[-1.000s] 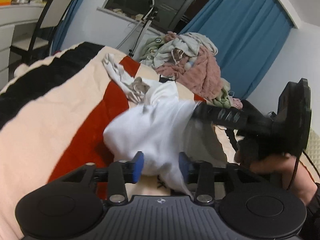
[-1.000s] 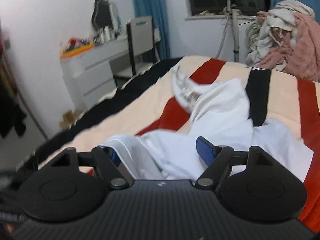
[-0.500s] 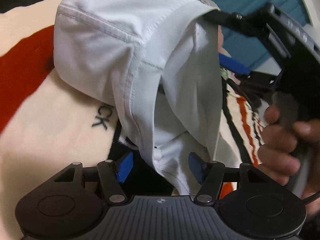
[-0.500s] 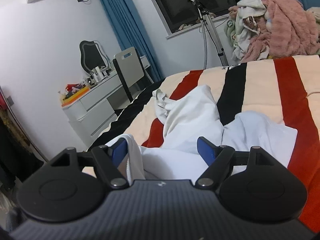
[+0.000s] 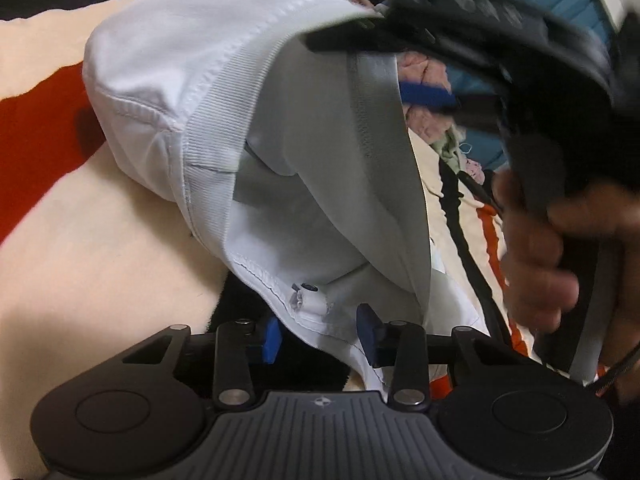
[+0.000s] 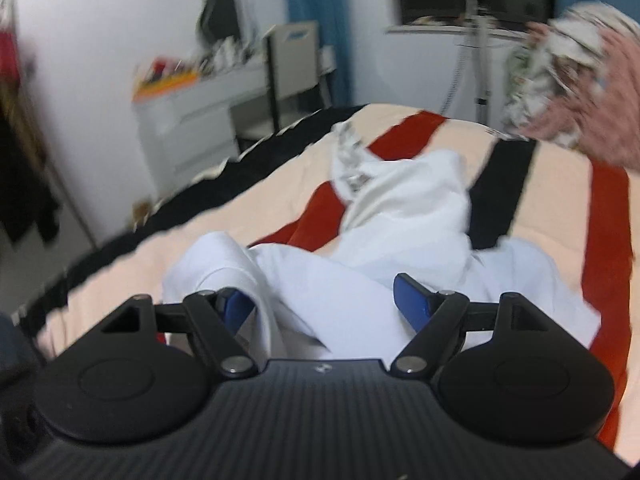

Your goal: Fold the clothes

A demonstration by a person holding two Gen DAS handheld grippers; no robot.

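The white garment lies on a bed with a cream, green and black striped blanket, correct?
Not quite. In the right wrist view the blanket under the white garment is striped cream, red and black, not green.

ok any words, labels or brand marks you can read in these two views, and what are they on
No readable words or numbers in either view.
Left gripper body: a small round emblem, a sign only, no letters.
Right gripper body: the same kind of emblem, too blurred to read.
White garment: no print or tag text shows.
Chair back: a bluish mark near the top, too blurred to read.
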